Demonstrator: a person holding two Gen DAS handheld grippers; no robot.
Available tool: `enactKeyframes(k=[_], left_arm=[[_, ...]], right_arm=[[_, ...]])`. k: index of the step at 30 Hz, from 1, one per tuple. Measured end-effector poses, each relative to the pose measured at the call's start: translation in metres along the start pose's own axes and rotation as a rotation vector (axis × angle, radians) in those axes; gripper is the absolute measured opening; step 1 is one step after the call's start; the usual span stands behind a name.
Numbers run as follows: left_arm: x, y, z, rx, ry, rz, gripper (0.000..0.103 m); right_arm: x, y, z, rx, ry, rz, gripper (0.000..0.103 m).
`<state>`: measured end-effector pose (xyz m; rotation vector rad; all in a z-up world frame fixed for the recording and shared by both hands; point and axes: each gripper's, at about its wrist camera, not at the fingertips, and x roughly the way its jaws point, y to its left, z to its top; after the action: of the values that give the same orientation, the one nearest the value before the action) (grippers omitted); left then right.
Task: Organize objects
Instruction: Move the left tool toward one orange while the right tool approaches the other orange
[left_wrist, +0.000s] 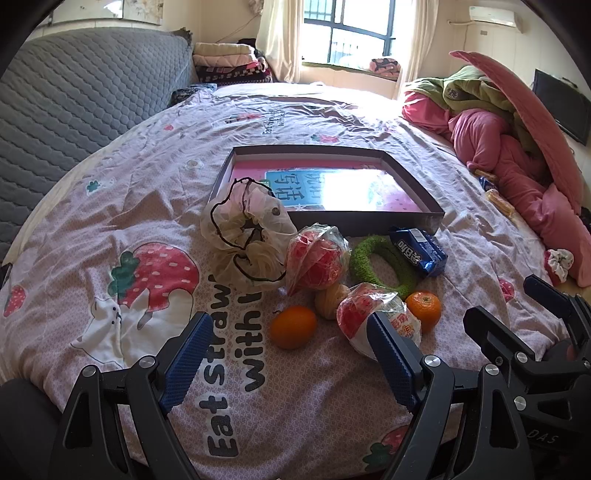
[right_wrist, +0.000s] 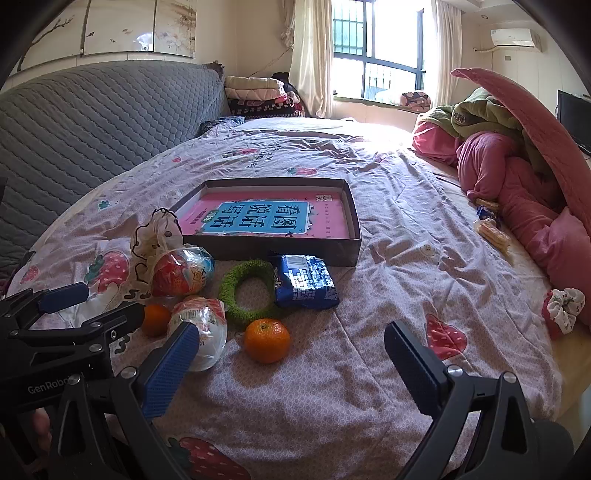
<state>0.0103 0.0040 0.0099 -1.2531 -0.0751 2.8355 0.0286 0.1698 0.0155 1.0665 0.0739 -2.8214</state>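
Both claws gape empty: left claw (left_wrist: 291, 354), right claw (right_wrist: 295, 362). Nearest orange (right_wrist: 266, 340) sits on bed (right_wrist: 388, 258) before tray (right_wrist: 354, 221); probably firm, light, rolls. Pinch across middle.

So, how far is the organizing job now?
Barely begun. The box holds only a pink book. Both the left gripper and right gripper are open, empty. Oranges, green ring and blue packet lie on the bedsheet.
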Motion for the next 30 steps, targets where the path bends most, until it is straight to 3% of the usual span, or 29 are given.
enactKeyframes(k=[30], left_arm=[[0.026,0.017,-0.017,-0.027,0.12,0.008,0.086]], right_arm=[[0.014,0.003,-0.017,-0.031,0.097,0.047,0.101]])
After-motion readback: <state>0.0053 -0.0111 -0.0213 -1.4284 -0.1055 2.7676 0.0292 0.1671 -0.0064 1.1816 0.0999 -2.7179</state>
